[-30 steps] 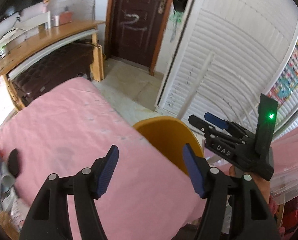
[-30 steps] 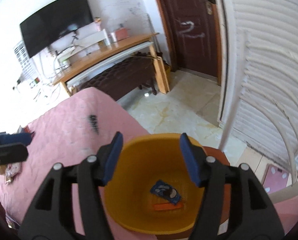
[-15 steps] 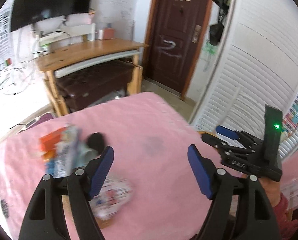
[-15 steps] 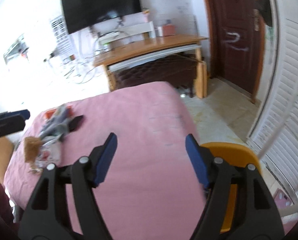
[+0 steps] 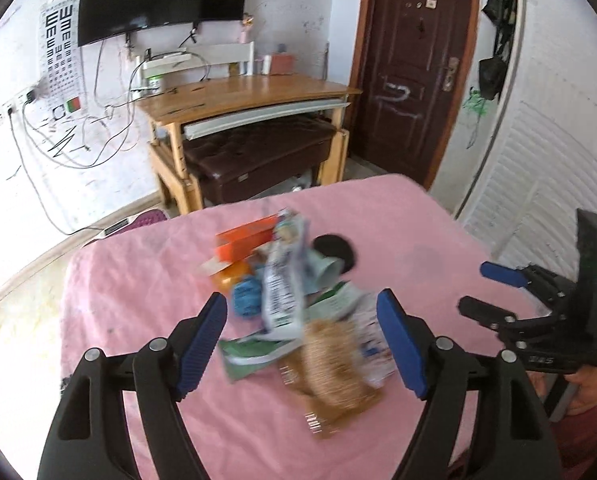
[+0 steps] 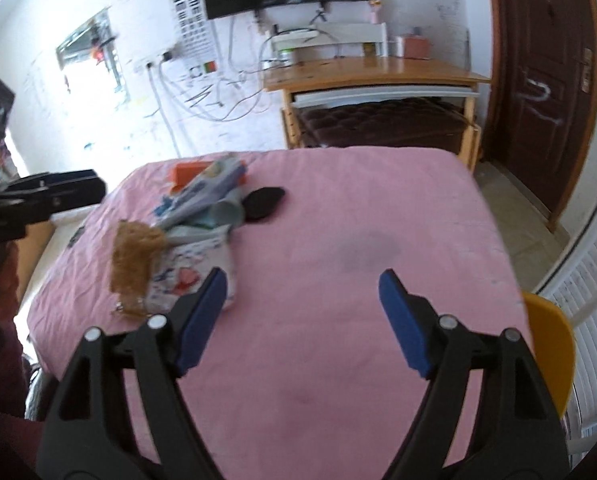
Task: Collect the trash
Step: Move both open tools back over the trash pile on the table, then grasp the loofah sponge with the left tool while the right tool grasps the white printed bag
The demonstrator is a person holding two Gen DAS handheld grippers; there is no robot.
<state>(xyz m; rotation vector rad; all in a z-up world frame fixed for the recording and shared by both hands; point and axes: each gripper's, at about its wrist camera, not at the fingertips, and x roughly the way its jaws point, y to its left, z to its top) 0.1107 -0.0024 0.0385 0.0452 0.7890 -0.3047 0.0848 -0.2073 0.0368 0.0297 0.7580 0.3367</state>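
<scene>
Both views have swung off the yellow bin (image 6: 550, 356) and back across the pink bed (image 6: 338, 240), so the trash pile (image 5: 294, 304) that sat at the frame edge a second ago now lies straight ahead of my left gripper (image 5: 302, 340). My right gripper (image 6: 302, 312) has come away from over the bin, which now shows only as a rim at the bed's right edge. Both sets of jaws have just been opening; both stand spread wide with nothing between them.

The pile sits toward the left half of the bed: a brown crinkled wrapper (image 5: 334, 364) nearest me, a white and purple packet (image 5: 280, 300) draped over the middle, a green and white pouch (image 5: 258, 350) under it, an orange box (image 5: 246, 240) and a black lid (image 5: 334, 250) at the far side.

I judge the step is reaching for the next piece. To do it well I let the blur settle, pick one piece on the outside of the heap, probably the brown wrapper, come down with the pads either side of its raised crinkle, and pinch the wrapper alone, not the bedcover beneath
</scene>
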